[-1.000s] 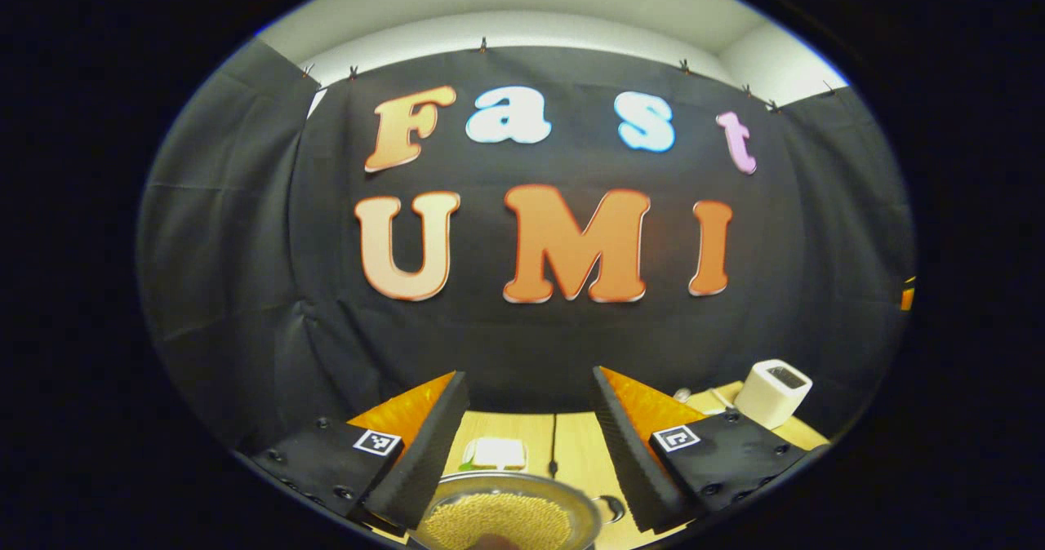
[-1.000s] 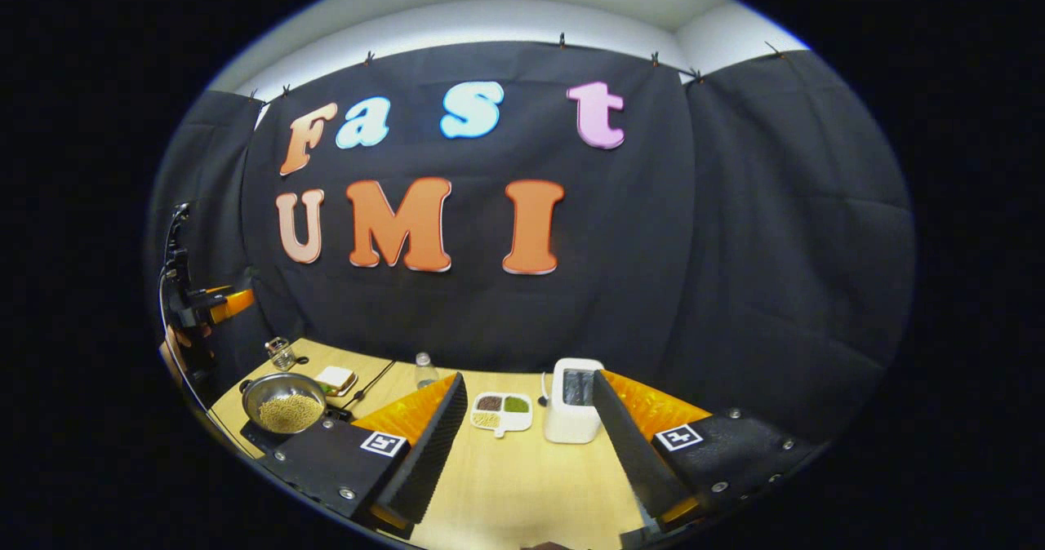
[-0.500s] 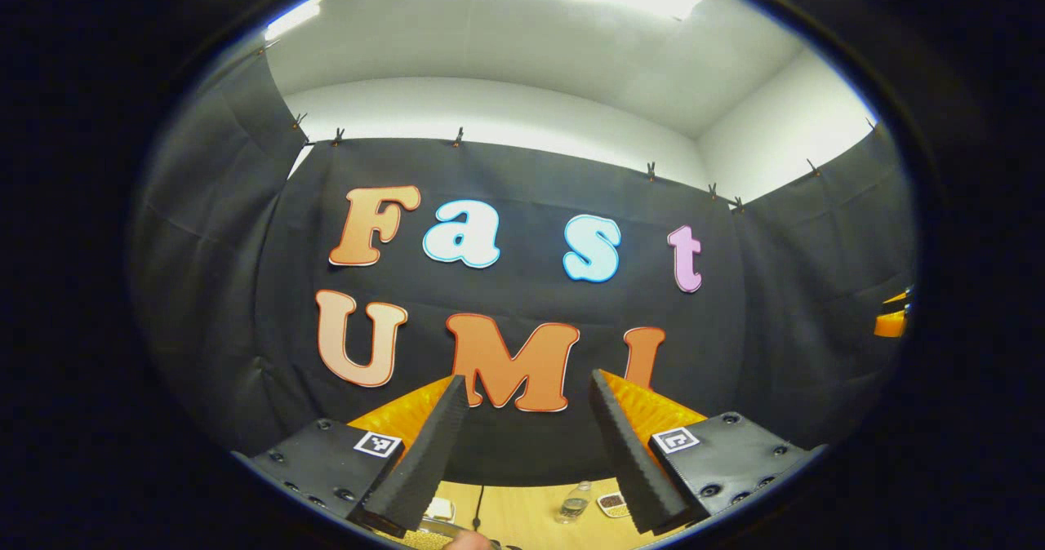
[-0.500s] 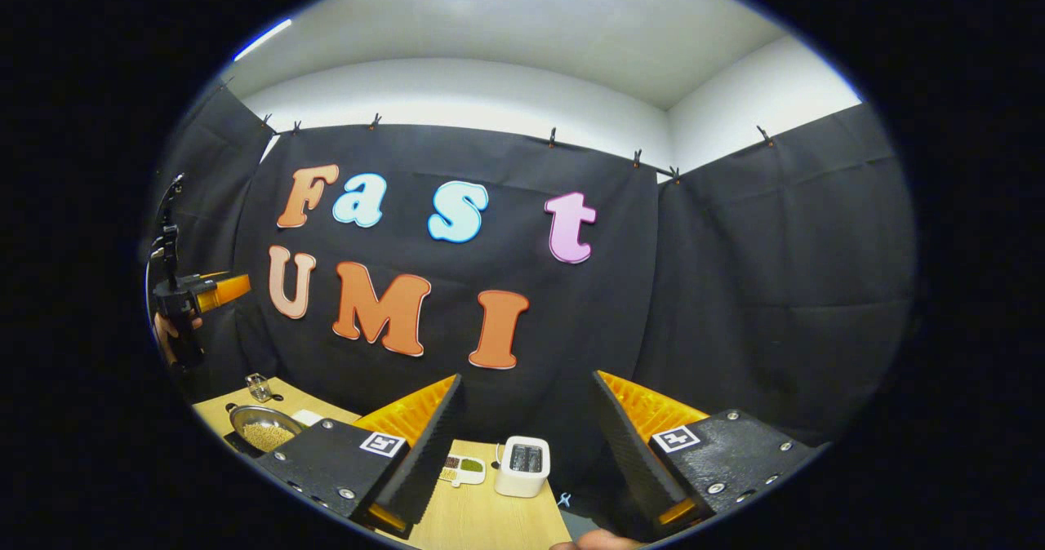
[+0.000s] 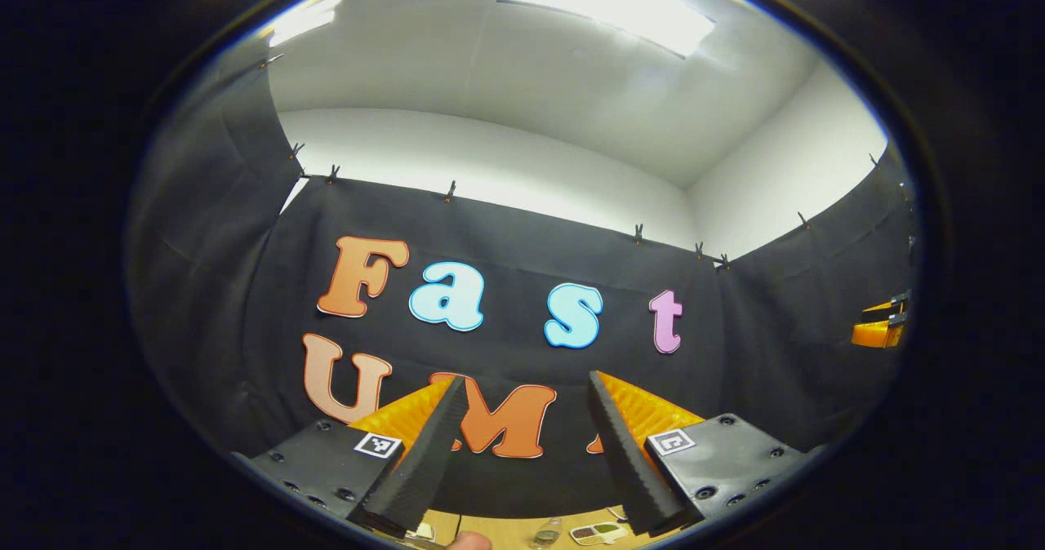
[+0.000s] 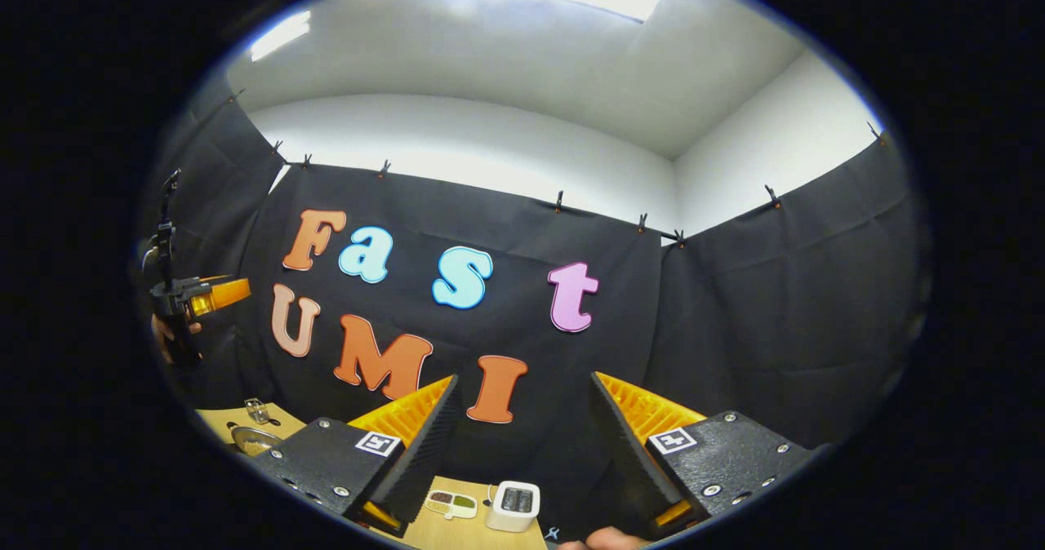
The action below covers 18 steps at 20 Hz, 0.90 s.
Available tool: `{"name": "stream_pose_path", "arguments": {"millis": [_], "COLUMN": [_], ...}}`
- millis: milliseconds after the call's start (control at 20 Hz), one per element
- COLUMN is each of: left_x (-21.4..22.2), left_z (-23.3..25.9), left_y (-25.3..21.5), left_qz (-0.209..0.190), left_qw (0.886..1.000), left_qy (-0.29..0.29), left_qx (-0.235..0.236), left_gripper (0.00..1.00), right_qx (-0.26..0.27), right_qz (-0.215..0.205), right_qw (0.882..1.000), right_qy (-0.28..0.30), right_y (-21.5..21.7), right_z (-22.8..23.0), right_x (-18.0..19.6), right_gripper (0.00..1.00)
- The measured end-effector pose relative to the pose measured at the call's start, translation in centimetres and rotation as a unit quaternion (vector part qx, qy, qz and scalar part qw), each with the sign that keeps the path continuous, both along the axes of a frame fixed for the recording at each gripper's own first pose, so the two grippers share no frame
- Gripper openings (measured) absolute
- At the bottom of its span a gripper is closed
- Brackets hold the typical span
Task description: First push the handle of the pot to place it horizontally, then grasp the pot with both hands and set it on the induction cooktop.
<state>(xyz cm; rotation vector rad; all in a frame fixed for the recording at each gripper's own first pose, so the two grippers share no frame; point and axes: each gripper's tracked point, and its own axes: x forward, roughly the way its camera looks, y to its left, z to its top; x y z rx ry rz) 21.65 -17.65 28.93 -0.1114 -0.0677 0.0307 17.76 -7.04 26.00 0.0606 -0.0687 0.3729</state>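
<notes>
While both cameras tilt up toward the ceiling and the booth wall, the task's thing sits low at the left edge of the right gripper view: the pot (image 6: 251, 438), a metal bowl of pale grains, rests on the far-left end of the table (image 6: 457, 530), just beside a small glass jar (image 6: 257, 410). Its handle is too small to make out, so its long axis cannot be told. The right hand-held gripper (image 6: 522, 436) has its fingers spread wide with nothing between them, and below it stand a white toaster (image 6: 513, 505) and a divided dish (image 6: 451, 503). The left hand-held gripper (image 5: 522, 436) is likewise wide open and empty; it also appears (image 6: 200, 295) raised high above the pot's end of the table, a hand around its grip. Judging from this, the pot lies down and to the left of the right hand-held gripper, and the left one is nearer, so it looks better placed for the handle push. The pot is not yet touched.
</notes>
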Motion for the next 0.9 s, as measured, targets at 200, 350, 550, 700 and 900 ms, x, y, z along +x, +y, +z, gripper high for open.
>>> {"name": "stream_pose_path", "arguments": {"millis": [200,350,550,700,900], "left_x": [0.4,0.4,0.2,0.4,1.0], "left_z": [1.9,2.8,3.7,3.5,2.7], "left_y": [0.2,0.0,1.1,1.3,2.1], "left_qz": [-0.002,-0.008,0.015,0.023,0.034], "left_qw": [1.000,0.999,0.998,0.997,0.997], "left_qy": [-0.018,-0.037,-0.059,-0.063,-0.056], "left_qx": [0.011,0.012,0.030,0.039,0.050], "left_gripper": [0.92,0.94,0.94,0.94,0.94], "right_qx": [0.009,0.006,0.012,0.013,0.022], "right_qz": [0.017,0.019,0.026,0.013,0.016], "right_qw": [1.000,1.000,0.999,1.000,0.999], "right_qy": [-0.021,-0.024,-0.020,-0.022,-0.030], "right_y": [1.5,2.2,3.0,2.4,2.7], "right_z": [1.8,2.0,1.6,1.3,1.4], "right_x": [0.0,0.6,1.2,2.3,2.5], "right_gripper": [0.95,0.97,0.95,0.95,0.95]}}
